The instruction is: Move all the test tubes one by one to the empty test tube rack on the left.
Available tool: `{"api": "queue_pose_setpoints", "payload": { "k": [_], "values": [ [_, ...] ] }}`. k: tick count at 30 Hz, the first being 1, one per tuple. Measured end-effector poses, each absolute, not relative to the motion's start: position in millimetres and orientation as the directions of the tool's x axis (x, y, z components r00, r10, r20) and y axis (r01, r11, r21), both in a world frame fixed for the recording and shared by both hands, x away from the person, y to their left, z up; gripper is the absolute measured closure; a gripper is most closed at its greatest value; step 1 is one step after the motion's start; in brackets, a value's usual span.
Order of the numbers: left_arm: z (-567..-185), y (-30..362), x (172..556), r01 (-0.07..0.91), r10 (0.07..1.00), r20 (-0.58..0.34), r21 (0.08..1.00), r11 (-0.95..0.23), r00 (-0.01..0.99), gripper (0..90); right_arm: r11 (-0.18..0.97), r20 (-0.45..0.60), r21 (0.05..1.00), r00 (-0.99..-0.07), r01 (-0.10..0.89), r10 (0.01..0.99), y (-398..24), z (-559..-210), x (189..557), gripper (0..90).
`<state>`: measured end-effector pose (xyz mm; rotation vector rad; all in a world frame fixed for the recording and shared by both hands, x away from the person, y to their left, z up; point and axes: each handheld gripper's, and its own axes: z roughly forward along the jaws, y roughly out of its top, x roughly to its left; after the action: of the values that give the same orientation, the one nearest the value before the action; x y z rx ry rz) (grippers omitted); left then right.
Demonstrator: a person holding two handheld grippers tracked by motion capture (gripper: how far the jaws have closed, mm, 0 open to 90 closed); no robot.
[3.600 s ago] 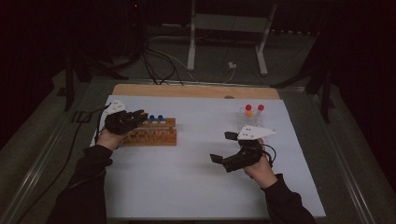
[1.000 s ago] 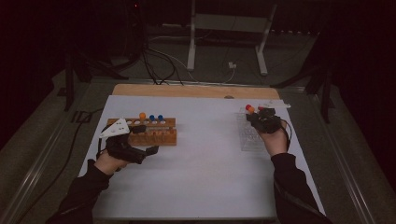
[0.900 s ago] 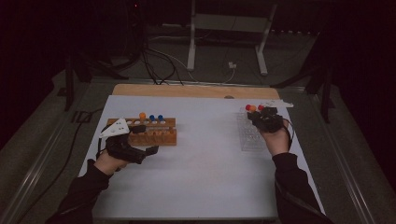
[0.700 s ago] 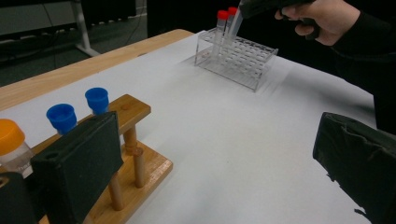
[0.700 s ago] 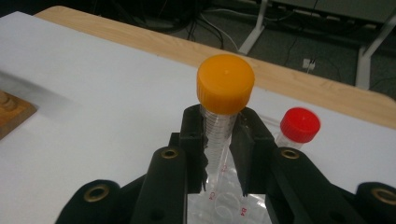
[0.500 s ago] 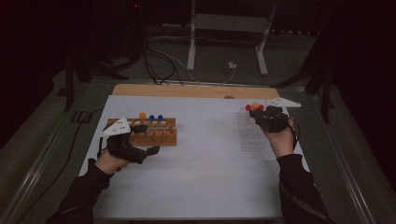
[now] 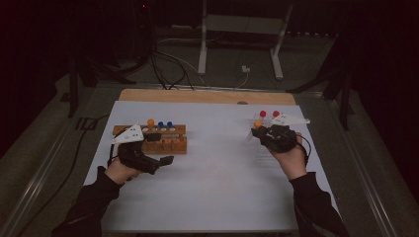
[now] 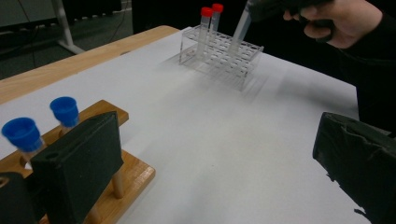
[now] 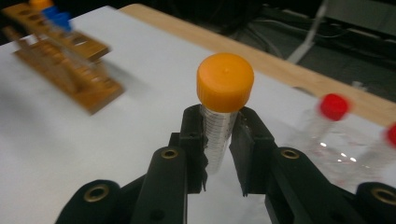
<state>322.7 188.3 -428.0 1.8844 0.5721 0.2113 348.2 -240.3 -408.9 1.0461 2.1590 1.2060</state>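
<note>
**Between our right jaws: the orange-capped tube**

Above the clear rack on the right side of the white table, we hold our right gripper with its jaws clamped on a tube. In the right gripper view the two black jaws press on the tube's clear, graduated wall from either side, just below its orange cap; the cap stands free above the jaw tips, and the rest of the tube runs down between the jaws. In the left gripper view the tube hangs tilted from the gripper, its lower end over the clear rack, and we cannot tell whether it touches the rack. Two red-capped tubes stand upright at the far end of that rack, just beside the held one.

On the left side of the table our left gripper lies low, just in front of the wooden rack. Its jaws stand wide apart with nothing between them; in the left gripper view one jaw sits right against the wooden rack, where two blue-capped tubes stand. From above, an orange-capped one stands beside the blue ones.
</note>
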Motion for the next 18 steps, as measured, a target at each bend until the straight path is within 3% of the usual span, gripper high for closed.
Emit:
{"api": "queue_pose_setpoints", "payload": {
  "k": [18],
  "values": [
    [-426, 163, 325, 0.267, 0.421, -0.119, 0.911, -0.313, 0.899, 2.5, 0.451, -0.016, 0.818, -0.77, 0.357, 0.638, -194, -434, 311, 75.6]
  ]
}}
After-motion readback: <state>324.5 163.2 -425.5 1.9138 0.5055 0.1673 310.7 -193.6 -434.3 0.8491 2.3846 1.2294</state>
